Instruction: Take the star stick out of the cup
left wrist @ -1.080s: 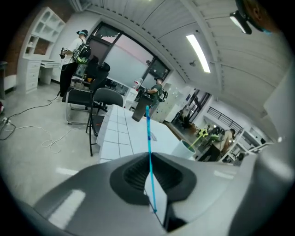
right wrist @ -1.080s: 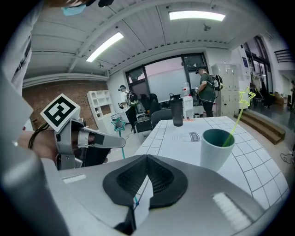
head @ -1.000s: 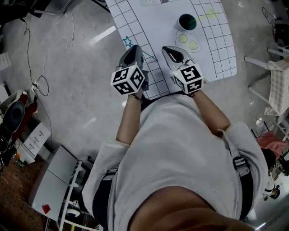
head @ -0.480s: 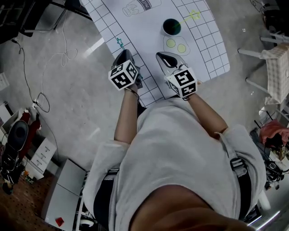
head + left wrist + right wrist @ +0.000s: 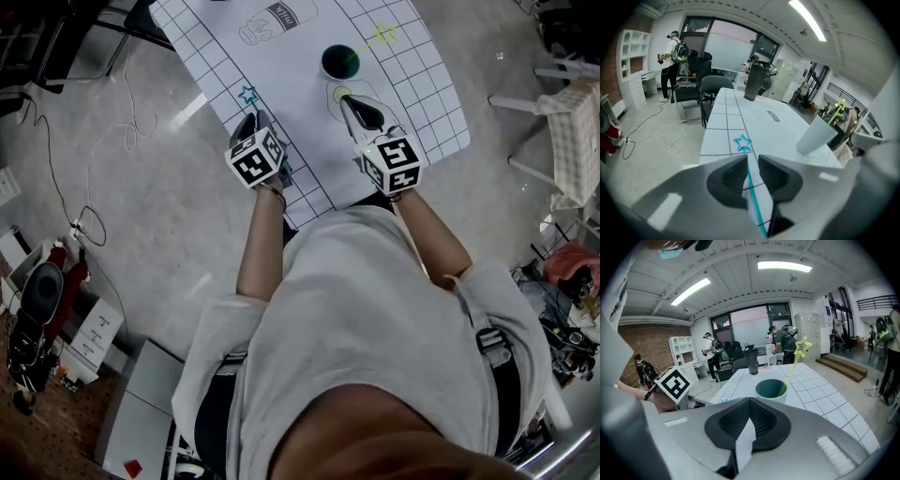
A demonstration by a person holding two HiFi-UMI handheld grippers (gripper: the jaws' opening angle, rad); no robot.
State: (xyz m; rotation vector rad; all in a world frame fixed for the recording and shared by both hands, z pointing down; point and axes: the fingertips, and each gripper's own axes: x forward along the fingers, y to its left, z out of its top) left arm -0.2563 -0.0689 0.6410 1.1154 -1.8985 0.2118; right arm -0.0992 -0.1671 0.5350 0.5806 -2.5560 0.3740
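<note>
The left tool has its jaws spread, and they have just been opening. A blue star stick runs straight through the gap between the two dark pads without either pad pressing on it. Its star end lies ahead of the jaws on the white gridded sheet, near the left edge of the table. This stick is well apart from the cup.

The right tool has its jaws pressed together with nothing between them. It points at the cup, which stands just ahead of its tips on the table. The cup is white outside and dark teal inside, and it stands upright. A yellow-green star stick leans in it against the rim on the side away from the left tool. Its star rises well above and beyond the cup's mouth.

In the head view the two tools sit side by side over the near part of the table, each held by one of the person's hands, the marker cubes facing up. A milk bottle drawing is printed on the sheet beyond the left tool. A dark tumbler stands farther back on the table, past the cup. Several people stand in the room behind the table.
</note>
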